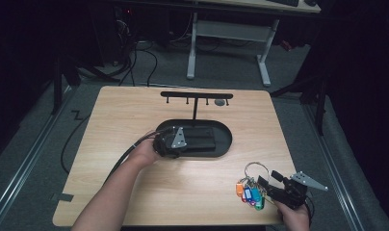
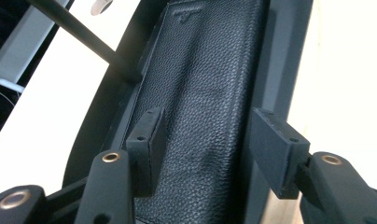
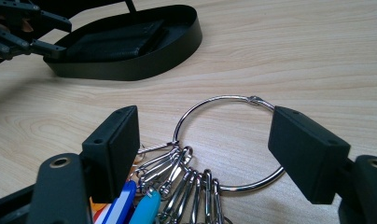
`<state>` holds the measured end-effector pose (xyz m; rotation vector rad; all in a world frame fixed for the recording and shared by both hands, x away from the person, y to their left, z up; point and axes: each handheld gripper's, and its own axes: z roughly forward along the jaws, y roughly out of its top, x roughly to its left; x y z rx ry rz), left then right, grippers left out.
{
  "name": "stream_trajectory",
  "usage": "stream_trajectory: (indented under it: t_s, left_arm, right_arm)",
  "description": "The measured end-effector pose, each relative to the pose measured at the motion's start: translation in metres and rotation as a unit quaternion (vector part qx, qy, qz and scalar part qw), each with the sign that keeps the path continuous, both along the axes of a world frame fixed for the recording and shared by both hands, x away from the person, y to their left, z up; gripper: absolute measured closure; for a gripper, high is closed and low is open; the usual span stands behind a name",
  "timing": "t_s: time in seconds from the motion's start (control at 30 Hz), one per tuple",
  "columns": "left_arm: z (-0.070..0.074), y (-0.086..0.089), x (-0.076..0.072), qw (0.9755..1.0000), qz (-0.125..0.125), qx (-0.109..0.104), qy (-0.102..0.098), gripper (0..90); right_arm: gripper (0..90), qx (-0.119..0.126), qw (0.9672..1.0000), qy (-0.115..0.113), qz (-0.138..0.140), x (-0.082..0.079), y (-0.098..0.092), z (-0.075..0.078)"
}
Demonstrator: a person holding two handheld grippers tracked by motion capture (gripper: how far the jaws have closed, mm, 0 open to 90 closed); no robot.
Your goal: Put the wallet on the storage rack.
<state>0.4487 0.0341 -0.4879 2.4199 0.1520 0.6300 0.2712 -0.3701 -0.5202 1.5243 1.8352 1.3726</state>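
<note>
Left claw (image 2: 203,140) hovering with jaws apart over the black wallet (image 2: 200,93) lying in the oval tray (image 1: 226,139). Right claw (image 3: 203,149) resting jaws apart around the key ring (image 3: 224,140) on the counter (image 1: 135,110).

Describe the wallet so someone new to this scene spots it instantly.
Start at the wooden table and find the black oval tray at its middle, under the T-shaped hook stand. The wallet lies flat inside that tray: a black, grainy leather rectangle, unlike the key ring with coloured tags near the table's front right corner.

Black left gripper (image 1: 192,143) and right gripper (image 1: 261,185), grey three-cornered plates, brass-ringed screws, trailing cables.
</note>
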Motion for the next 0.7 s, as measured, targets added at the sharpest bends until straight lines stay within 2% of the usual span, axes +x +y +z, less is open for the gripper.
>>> stream_trajectory:
  t_s: [0.2, 0.37, 0.43, 0.6, 0.7]
  left_arm:
    - [0.0, 0.007, -0.009, 0.9995, 0.014, -0.028, 0.005, 46.5]
    - [0.0, 0.018, -0.02, 0.9981, 0.027, -0.054, 0.014, 45.5]
    - [0.0, 0.023, -0.026, 0.9971, 0.033, -0.068, 0.012, 45.2]
    - [-0.003, 0.037, -0.041, 0.9933, 0.051, -0.102, 0.02, 47.3]
    - [-0.007, 0.043, -0.048, 0.9919, 0.061, -0.108, 0.029, 47.6]
  right_arm:
    - [25.3, -0.002, 1.0, -0.003, 0.001, 0.0, 0.001, 0.001]
    - [25.3, -0.005, 1.0, -0.003, 0.003, 0.001, 0.001, 0.001]
    - [25.3, -0.004, 1.0, -0.003, 0.003, 0.001, 0.002, 0.001]
    - [25.3, -0.006, 1.0, -0.002, 0.005, 0.001, 0.004, 0.001]
    - [25.3, -0.006, 1.0, -0.002, 0.005, 0.001, 0.004, 0.002]
